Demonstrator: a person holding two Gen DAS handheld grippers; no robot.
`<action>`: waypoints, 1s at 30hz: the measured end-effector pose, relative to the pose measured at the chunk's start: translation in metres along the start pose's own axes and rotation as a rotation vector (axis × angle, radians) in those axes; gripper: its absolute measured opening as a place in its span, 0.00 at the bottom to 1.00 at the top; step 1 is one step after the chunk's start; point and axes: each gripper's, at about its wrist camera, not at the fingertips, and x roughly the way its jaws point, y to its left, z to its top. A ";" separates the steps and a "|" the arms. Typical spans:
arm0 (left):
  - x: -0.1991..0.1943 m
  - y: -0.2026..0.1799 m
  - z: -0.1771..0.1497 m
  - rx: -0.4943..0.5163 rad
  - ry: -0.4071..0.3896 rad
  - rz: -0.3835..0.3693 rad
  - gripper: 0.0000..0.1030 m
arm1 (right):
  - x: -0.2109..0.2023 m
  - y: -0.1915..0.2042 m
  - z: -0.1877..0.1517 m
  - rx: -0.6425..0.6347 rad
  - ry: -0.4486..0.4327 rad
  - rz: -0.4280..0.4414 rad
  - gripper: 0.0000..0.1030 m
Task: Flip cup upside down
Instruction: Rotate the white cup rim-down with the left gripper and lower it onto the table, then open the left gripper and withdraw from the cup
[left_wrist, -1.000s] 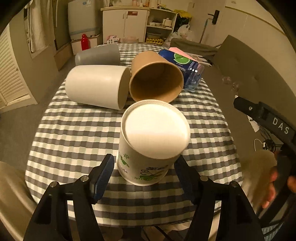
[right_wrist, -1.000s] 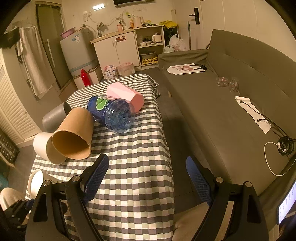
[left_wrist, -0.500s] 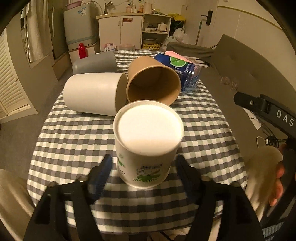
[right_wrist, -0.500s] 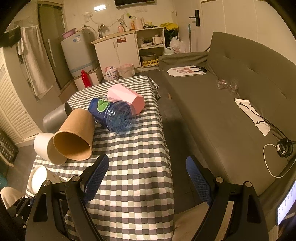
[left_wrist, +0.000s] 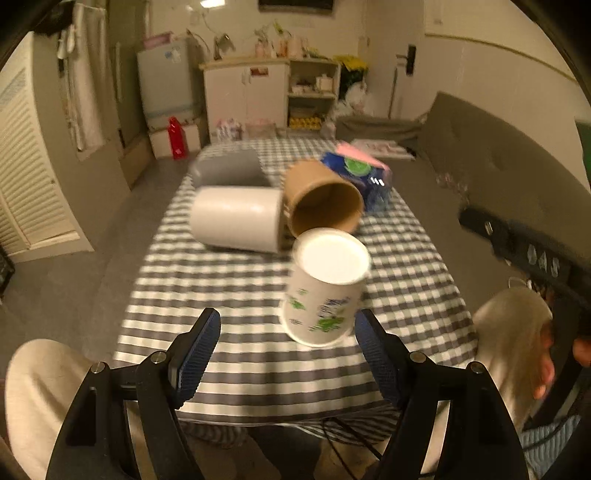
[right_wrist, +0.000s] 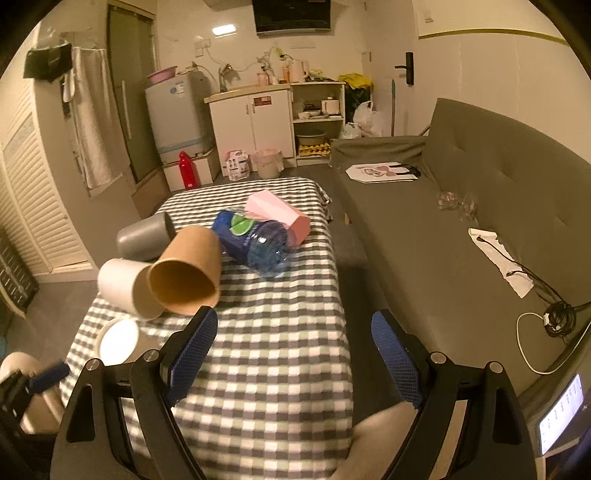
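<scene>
A white paper cup with green print (left_wrist: 325, 288) stands upside down on the checked tablecloth (left_wrist: 236, 288), its flat base up. It also shows in the right wrist view (right_wrist: 117, 341) at the lower left. My left gripper (left_wrist: 286, 345) is open and empty, drawn back from the cup, which sits just ahead of its right finger (left_wrist: 376, 354). My right gripper (right_wrist: 293, 352) is open and empty above the table's near right part.
A white cup (left_wrist: 236, 218), a brown paper cup (left_wrist: 321, 199) and a grey cup (left_wrist: 229, 168) lie on their sides behind. A blue bottle (right_wrist: 255, 242) and a pink box (right_wrist: 277, 212) lie further back. A grey sofa (right_wrist: 461, 229) runs along the right.
My left gripper has opened wider and pulled back and up from the upside-down cup, which stays standing on the table. The right gripper has lifted slightly.
</scene>
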 end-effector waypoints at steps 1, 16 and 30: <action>-0.004 0.005 0.000 -0.011 -0.018 0.011 0.76 | -0.003 0.002 -0.003 -0.003 0.006 0.004 0.83; -0.017 0.048 -0.002 -0.117 -0.140 0.079 0.89 | -0.021 0.053 -0.027 -0.170 -0.015 0.021 1.00; -0.016 0.044 -0.002 -0.102 -0.149 0.130 0.94 | -0.017 0.062 -0.034 -0.215 -0.008 0.021 1.00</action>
